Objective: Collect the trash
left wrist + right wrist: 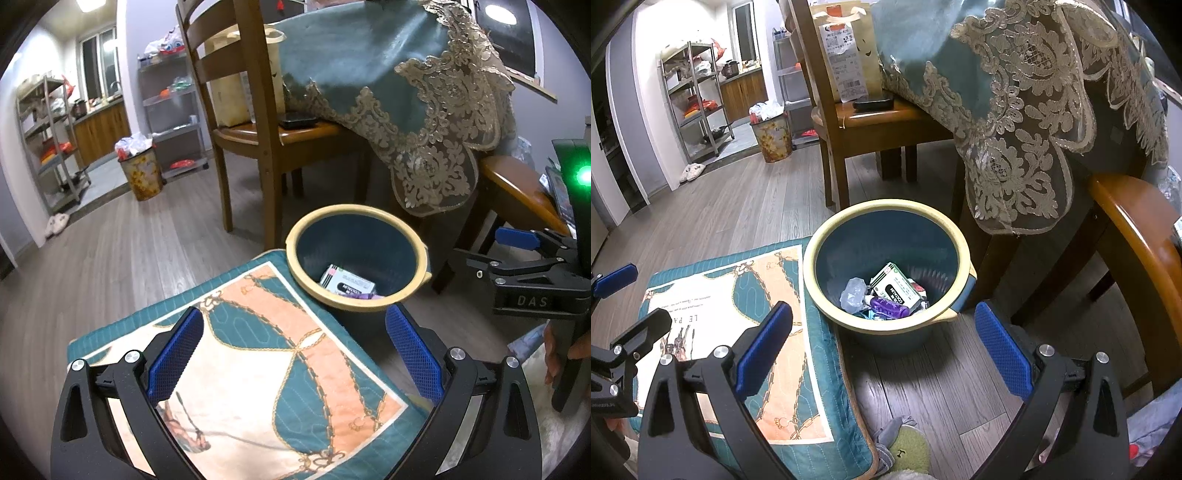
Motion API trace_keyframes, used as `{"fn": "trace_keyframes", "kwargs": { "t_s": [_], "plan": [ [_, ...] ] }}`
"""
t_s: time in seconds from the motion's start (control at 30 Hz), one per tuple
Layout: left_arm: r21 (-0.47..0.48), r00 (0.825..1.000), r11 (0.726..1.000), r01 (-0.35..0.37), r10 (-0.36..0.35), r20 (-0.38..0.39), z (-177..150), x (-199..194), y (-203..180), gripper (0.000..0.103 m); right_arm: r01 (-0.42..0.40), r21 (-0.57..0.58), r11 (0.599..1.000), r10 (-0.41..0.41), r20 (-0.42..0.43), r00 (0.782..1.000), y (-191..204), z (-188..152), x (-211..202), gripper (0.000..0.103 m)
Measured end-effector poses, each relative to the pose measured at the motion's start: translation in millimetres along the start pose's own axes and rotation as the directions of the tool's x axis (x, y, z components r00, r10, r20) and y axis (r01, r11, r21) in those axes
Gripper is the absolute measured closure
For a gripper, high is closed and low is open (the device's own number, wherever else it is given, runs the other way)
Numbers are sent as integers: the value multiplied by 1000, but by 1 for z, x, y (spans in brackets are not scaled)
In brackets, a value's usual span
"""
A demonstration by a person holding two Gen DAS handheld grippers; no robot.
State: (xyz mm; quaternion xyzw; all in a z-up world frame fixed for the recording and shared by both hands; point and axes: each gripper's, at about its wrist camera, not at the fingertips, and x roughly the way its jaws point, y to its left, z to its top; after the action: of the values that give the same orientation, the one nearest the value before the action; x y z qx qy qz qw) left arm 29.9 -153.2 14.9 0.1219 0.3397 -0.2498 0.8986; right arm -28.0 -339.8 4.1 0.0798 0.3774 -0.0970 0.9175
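a: where is the trash?
b: in the blue bin (886,258) on the grey wood floor (738,206), touching a teal cushion (746,295) (a lace cloth (1015,129) hangs near).
a: and the fingers?
b: left gripper (293,349) and right gripper (882,345) are both spread apart, holding nothing.

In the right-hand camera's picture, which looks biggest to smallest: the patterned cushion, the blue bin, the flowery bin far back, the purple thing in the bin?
1. Patterned cushion
2. Blue bin, though nearness enlarges both
3. Flowery bin, shrunk by distance
4. Purple thing
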Motion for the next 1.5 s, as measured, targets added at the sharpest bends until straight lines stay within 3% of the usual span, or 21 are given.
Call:
{"fn": "trace_keyframes", "kwargs": {
  "t_s": [1.5],
  "plan": [
    [18,1000,1000,11,-11,-5,-3,0,-3,5,0,2,1000,0,-4,1000,-2,0,2,6]
  ]
}}
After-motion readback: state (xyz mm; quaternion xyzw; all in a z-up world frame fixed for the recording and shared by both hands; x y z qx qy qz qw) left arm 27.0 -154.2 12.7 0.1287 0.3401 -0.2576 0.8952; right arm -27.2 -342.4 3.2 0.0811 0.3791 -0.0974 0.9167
